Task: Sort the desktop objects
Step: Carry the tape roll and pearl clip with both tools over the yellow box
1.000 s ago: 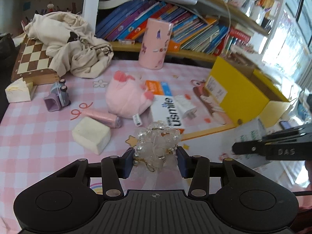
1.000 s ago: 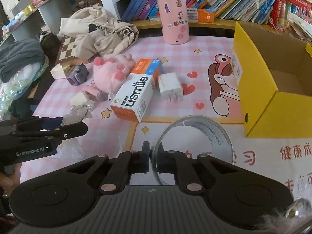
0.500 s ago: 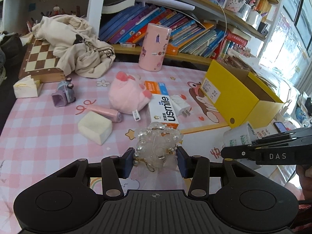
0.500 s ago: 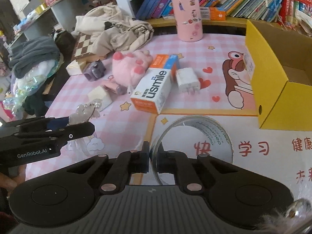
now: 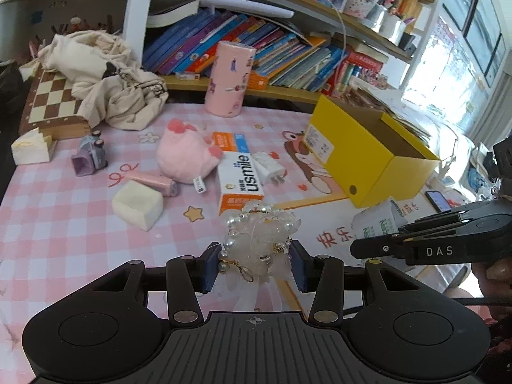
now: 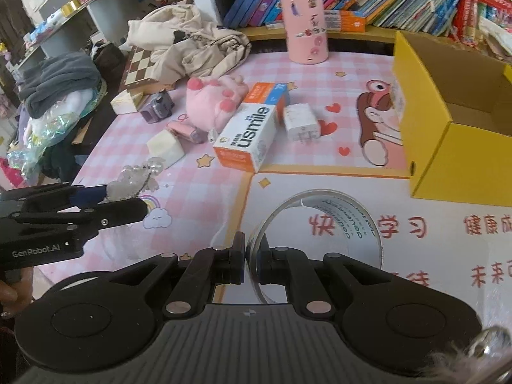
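Right gripper (image 6: 251,264) pinching tape roll (image 6: 320,224)

We see a desk (image 5: 64,211) covered with a pink checked mat, set against a shelf unit (image 5: 224,16) whose lower shelf is packed with leaning books (image 5: 288,51) and whose upper shelf carries cups of pens (image 5: 368,3). Bright daylight pours in from a window (image 5: 448,64) on the right. In the right wrist view a second grey shelf (image 6: 105,9) stands to the left, with heaped clothes (image 6: 60,80) beside the desk.
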